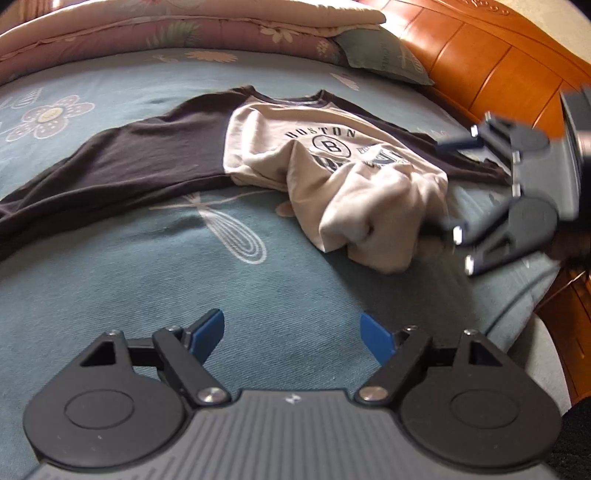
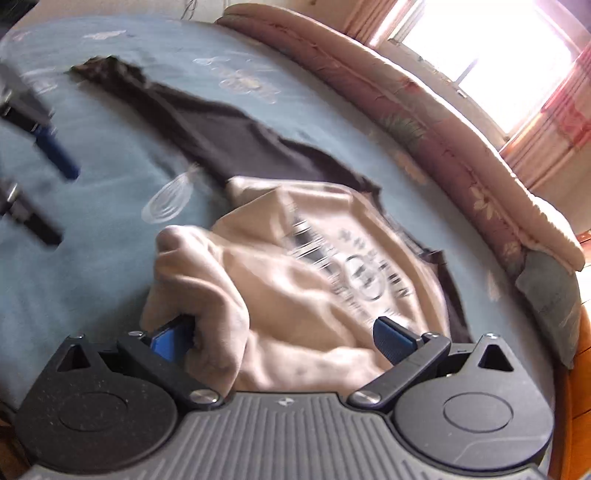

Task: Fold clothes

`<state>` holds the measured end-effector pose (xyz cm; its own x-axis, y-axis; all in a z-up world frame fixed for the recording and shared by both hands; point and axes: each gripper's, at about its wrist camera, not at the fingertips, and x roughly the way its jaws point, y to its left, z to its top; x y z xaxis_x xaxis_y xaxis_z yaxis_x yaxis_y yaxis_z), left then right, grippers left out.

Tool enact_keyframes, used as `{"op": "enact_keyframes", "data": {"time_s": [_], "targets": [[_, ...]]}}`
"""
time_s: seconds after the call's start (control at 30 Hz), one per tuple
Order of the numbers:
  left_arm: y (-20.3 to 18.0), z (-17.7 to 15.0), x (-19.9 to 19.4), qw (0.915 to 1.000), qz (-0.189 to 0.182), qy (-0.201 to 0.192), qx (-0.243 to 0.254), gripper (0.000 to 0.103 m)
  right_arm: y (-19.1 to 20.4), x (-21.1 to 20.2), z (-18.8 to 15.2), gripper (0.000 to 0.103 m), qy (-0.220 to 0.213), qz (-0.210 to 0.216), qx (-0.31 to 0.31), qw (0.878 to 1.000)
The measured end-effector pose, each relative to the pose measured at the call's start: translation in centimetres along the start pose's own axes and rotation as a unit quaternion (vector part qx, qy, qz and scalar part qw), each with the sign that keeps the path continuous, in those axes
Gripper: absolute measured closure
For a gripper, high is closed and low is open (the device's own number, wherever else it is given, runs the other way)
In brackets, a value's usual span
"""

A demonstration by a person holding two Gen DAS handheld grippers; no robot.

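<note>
Shirt (image 1: 325, 155) lies on bed (image 1: 147, 266), one sleeve (image 1: 110, 173) stretched out to its left. Folded quilt (image 1: 184, 26) sits behind shirt along bed's far edge; pillow (image 1: 384, 55) to quilt's right, against headboard (image 1: 498, 62).

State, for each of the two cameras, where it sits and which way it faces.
Left wrist: on the left claw, open above the blue bedsheet, facing the shirt and wooden headboard; the right claw shows at right.
Right wrist: on the right claw, open around the shirt's bunched beige cloth, facing the window; the left claw shows at left.
Shared: shirt, bedsheet, quilt.
</note>
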<state>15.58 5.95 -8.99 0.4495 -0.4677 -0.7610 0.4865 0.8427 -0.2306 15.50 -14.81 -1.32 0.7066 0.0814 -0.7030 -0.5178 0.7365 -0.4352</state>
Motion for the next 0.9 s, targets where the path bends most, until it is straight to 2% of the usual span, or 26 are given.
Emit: {"op": "enact_keyframes", "data": {"time_s": [0.13, 0.23, 0.37, 0.53, 0.7, 0.9], "targets": [[-0.1, 1.0, 2.2, 0.9998, -0.011, 0.011, 0.01, 0.022, -4.4, 2.8, 1.6, 0.0, 0.004, -0.007, 0.021, 1.0], [-0.3, 2.1, 3.7, 0.9996, -0.013, 0.014, 0.018, 0.022, -7.7, 6.0, 1.8, 0.0, 0.018, 0.022, 0.073, 0.997], [-0.9, 3.3, 5.1, 0.9993, -0.02, 0.013, 0.028, 0.022, -11.7, 9.9, 0.9, 0.0, 0.032, 0.05, 0.169, 0.984], [-1.6, 4.2, 6.1, 0.999, -0.031, 0.016, 0.028, 0.022, -14.6, 13.5, -1.2, 0.0, 0.07, 0.043, 0.228, 0.97], [-1.9, 4.8, 6.6, 0.9987, -0.039, 0.017, 0.028, 0.022, -14.8, 10.4, -2.3, 0.0, 0.063, 0.054, 0.229, 0.97], [-3.4, 5.0, 6.7, 0.9979, -0.039, 0.023, 0.046, 0.022, -12.8, 4.1, -3.4, 0.0, 0.041, 0.078, 0.198, 0.976]]}}
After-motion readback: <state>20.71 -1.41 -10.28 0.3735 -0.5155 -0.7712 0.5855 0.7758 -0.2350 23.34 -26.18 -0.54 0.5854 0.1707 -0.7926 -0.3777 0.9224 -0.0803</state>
